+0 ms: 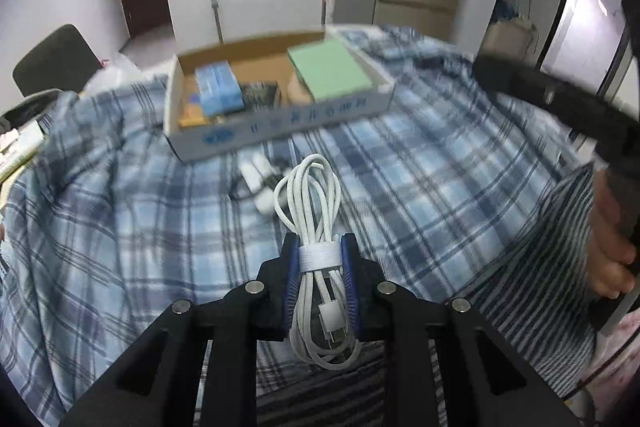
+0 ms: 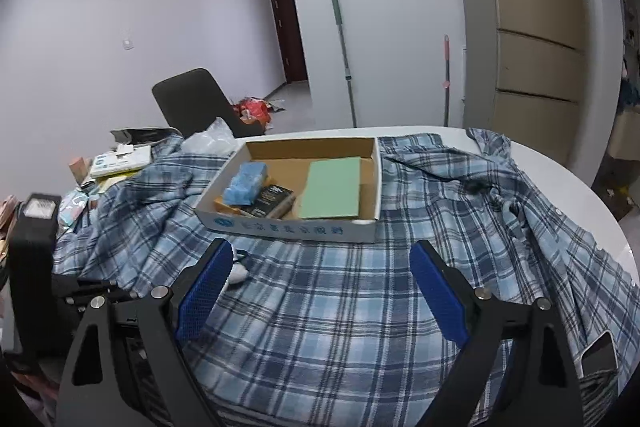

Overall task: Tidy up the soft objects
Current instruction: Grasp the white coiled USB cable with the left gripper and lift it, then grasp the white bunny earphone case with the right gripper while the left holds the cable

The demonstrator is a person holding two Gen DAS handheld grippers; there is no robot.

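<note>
While your left tongs (image 1: 320,247) are pinching the white cable (image 1: 310,215) at its strap so the coil stays bundled, your right tongs (image 2: 320,263) are hanging wide open, empty, the box (image 2: 296,227) just ahead.

- The cardboard box (image 2: 362,231) sits on the plaid shirt (image 2: 340,315).
- A notebook (image 2: 330,193) lies inside the box, right side.
- The bundled cable (image 1: 314,227) lies before the box.
</note>
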